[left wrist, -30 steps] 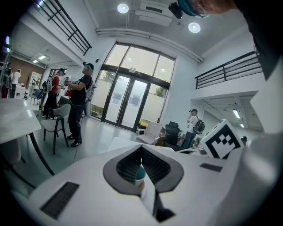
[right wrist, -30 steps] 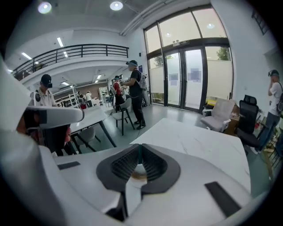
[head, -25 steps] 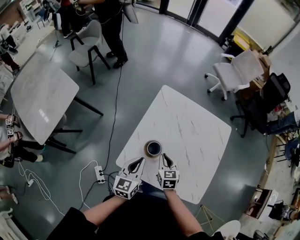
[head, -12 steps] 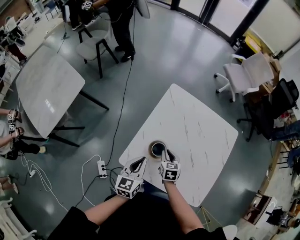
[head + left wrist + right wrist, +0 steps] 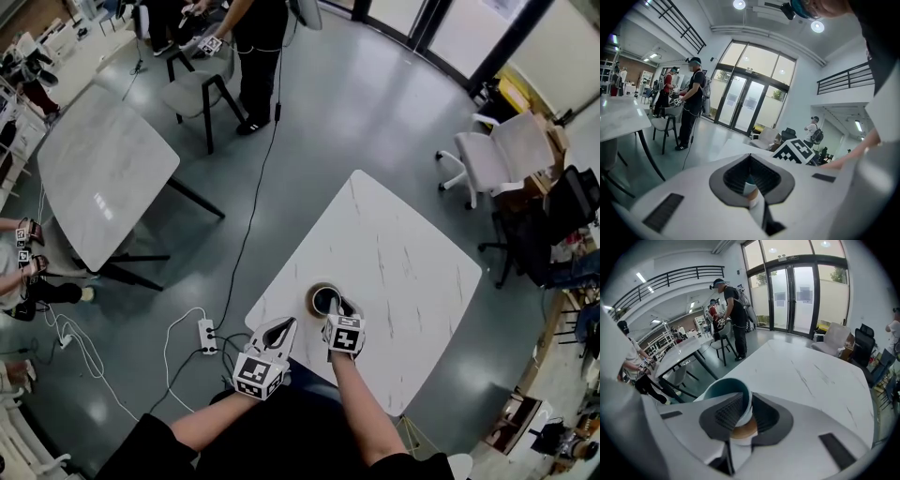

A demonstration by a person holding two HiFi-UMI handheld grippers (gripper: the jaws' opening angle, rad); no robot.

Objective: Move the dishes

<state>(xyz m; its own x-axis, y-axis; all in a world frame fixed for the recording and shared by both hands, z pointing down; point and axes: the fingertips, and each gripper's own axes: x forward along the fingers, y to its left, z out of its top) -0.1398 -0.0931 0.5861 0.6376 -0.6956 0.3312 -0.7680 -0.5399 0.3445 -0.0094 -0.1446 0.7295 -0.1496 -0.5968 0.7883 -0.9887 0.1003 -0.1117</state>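
Note:
A small bowl (image 5: pixel 322 299), teal inside and white and brown outside, stands near the front-left edge of the white marble table (image 5: pixel 403 262). My right gripper (image 5: pixel 339 308) reaches down onto its near rim. In the right gripper view the bowl (image 5: pixel 723 391) has its wall between the two pads of the right gripper (image 5: pixel 745 411), one inside and one outside. These jaws have just been closing on that rim. My left gripper (image 5: pixel 277 331) hangs at the table's left front edge, apart from the bowl, jaws together. The left gripper view shows the left gripper (image 5: pixel 751 180) holding nothing.
A power strip (image 5: pixel 207 336) and cables lie on the floor left of the table. A second marble table (image 5: pixel 103 178), a grey chair (image 5: pixel 202 89) and standing people are at the upper left. White and black office chairs (image 5: pixel 497 150) stand at the right.
My right gripper has moved forward and down from the table's edge onto the bowl's near rim. The left gripper has stayed in place.

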